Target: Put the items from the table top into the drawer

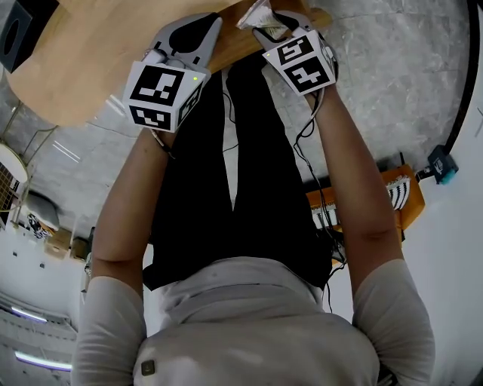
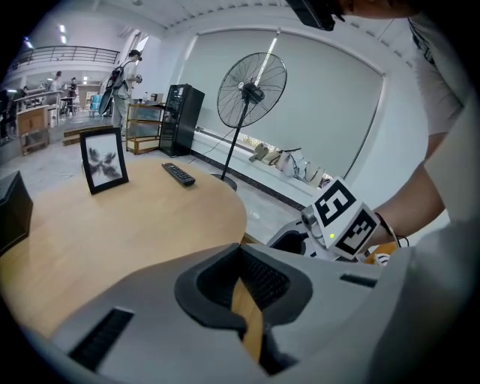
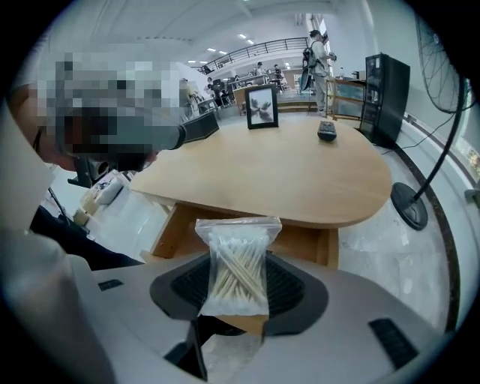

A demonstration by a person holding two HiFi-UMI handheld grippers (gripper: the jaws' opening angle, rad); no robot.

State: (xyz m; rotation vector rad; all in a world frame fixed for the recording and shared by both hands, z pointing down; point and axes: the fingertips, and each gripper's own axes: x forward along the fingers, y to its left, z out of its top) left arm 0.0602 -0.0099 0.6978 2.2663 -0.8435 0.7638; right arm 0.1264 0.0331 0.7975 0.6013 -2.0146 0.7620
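Note:
A clear zip bag of cotton swabs [image 3: 236, 266] stands upright between the pads of my right gripper [image 3: 238, 300], which is shut on it. In the head view the bag [image 1: 256, 15] sticks out past the right gripper [image 1: 268, 29] at the table edge. My left gripper [image 2: 244, 292] holds nothing; its jaws leave only a thin slit with wood showing through. It hangs beside the right one in the head view [image 1: 205, 30]. A picture frame [image 2: 103, 159] and a remote [image 2: 178, 174] rest on the round wooden table [image 2: 127, 225]. A wooden drawer unit [image 3: 247, 229] sits under the tabletop; whether it is open I cannot tell.
A standing fan [image 2: 251, 86] and a black cabinet [image 2: 182, 120] are on the floor beyond the table. A black box [image 2: 11, 214] sits at the table's left edge. The person's legs [image 1: 234, 173] hang directly below the grippers. People stand far off in the hall.

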